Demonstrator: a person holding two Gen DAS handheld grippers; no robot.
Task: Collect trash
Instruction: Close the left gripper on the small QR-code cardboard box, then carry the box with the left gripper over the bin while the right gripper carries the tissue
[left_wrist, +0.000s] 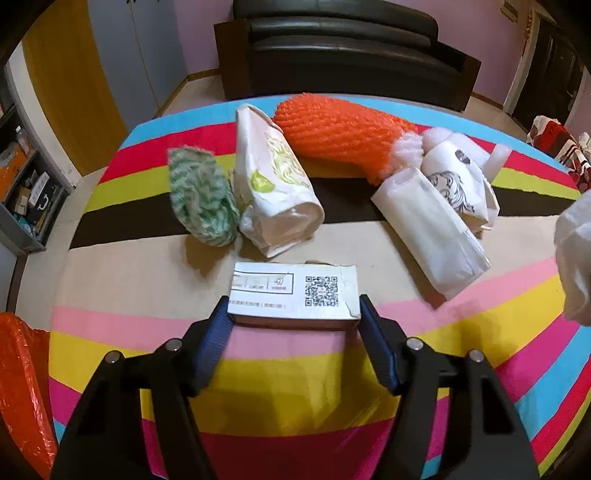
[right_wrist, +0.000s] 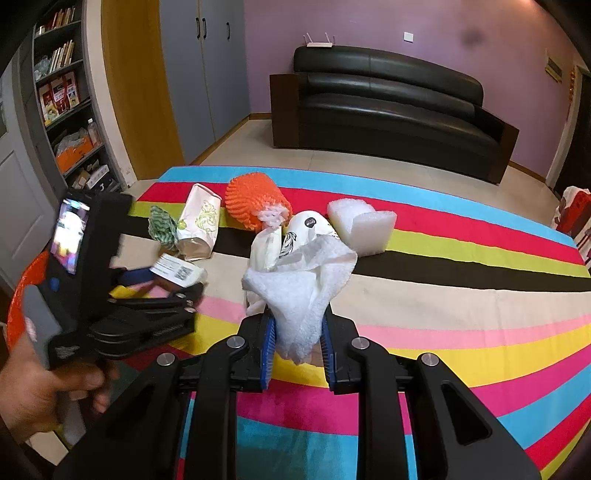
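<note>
A small white cardboard box (left_wrist: 295, 291) with a QR code sits between the blue pads of my left gripper (left_wrist: 293, 306), which presses on both of its short ends. The right wrist view shows the same box (right_wrist: 179, 271) in the left gripper (right_wrist: 162, 277), held by a person's hand (right_wrist: 40, 387). My right gripper (right_wrist: 297, 325) is shut on a crumpled white tissue (right_wrist: 306, 291), which hangs above the striped tablecloth (right_wrist: 461, 332). That tissue (left_wrist: 574, 258) also shows at the right edge of the left wrist view.
More trash lies further back: a green-white wrapper (left_wrist: 201, 199), a printed white paper bag (left_wrist: 275, 184), orange foam netting (left_wrist: 340, 133), white paper bags (left_wrist: 436, 214) and a white foam block (right_wrist: 364, 229). An orange plastic bag (left_wrist: 22, 387) hangs at the table's left edge. Beyond the table stands a black sofa (right_wrist: 388, 107).
</note>
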